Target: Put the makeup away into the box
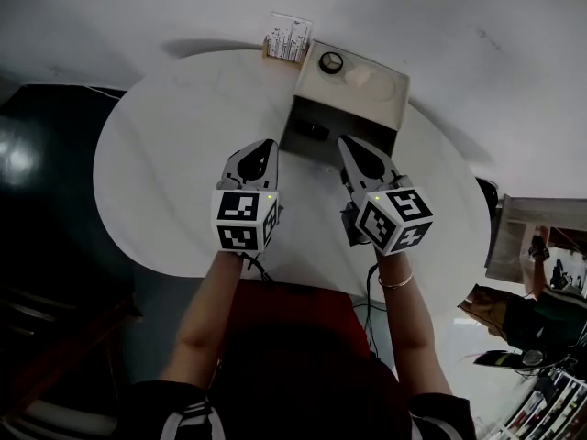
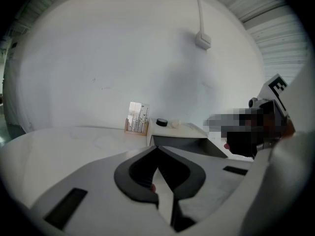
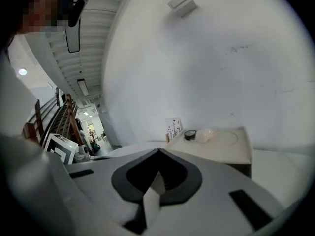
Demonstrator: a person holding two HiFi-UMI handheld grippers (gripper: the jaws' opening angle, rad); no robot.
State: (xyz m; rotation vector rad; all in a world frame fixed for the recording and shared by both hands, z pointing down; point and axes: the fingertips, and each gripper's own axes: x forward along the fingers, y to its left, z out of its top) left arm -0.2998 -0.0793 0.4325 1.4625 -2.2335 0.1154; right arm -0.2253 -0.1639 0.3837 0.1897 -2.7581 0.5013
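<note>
A beige box (image 1: 353, 90) stands at the far side of the round white table (image 1: 165, 163), its dark front opening facing me. On its top lie a small black round compact (image 1: 331, 61) and a pale translucent item (image 1: 359, 76). My left gripper (image 1: 269, 145) hovers just before the box's left front corner with its jaws together; a small reddish spot shows deep between the pads, too small to identify. My right gripper (image 1: 345, 143) hangs at the box's front, jaws together and nothing visible in them. In the right gripper view the box (image 3: 221, 149) and the compact (image 3: 190, 134) lie ahead of the right gripper (image 3: 158, 151).
A small wooden stand of white cards (image 1: 287, 39) sits against the wall to the left of the box, and the stand (image 2: 138, 118) also shows in the left gripper view. The white wall runs close behind the table. Dark floor and furniture surround it.
</note>
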